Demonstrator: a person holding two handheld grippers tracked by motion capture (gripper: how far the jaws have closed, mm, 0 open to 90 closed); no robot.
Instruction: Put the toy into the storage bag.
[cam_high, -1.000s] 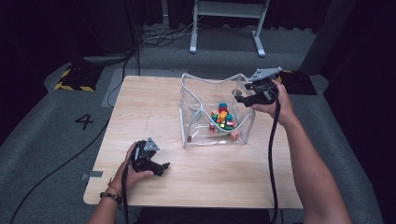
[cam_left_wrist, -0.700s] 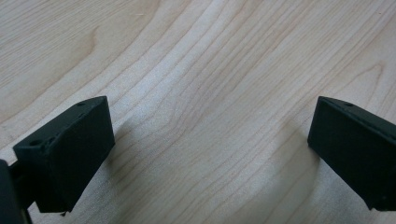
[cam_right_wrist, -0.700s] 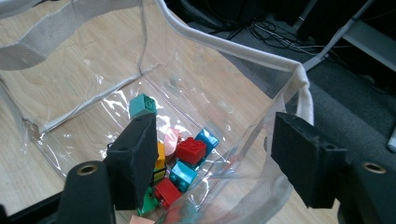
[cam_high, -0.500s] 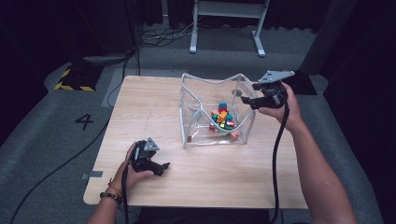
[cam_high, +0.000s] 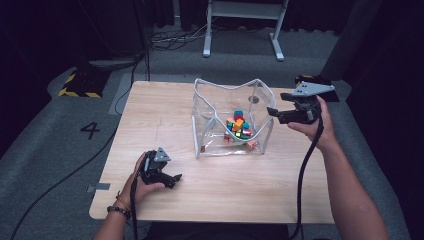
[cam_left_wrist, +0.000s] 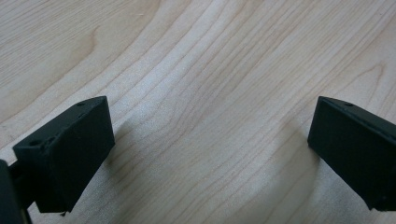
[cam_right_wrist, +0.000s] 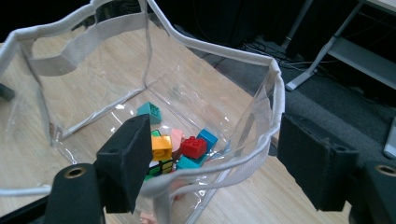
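Low in the left half of the high view, the left gripper (cam_high: 172, 179) rests on the wooden table (cam_high: 160, 120) in the person's left hand (cam_high: 142, 181). Its own view shows both black jaws standing wide apart over bare wood grain, nothing between them.

Further up, at the frame's centre, a clear plastic bag (cam_high: 210, 107) with a white-taped rim stands open on the table. Coloured toy bricks (cam_high: 238, 125) lie piled on its floor, toward its right side.

At right centre, the right gripper (cam_high: 272, 112) is held in the air just beside the bag's right rim. Its jaws have just been opening and stand released; in the right gripper view the rim (cam_right_wrist: 273, 93) passes between them, clear of both pads. Beyond, yellow, red, teal and blue bricks (cam_right_wrist: 194, 147) show inside the bag.

At the top of the high view, a grey table frame (cam_high: 242, 15) stands on the floor.
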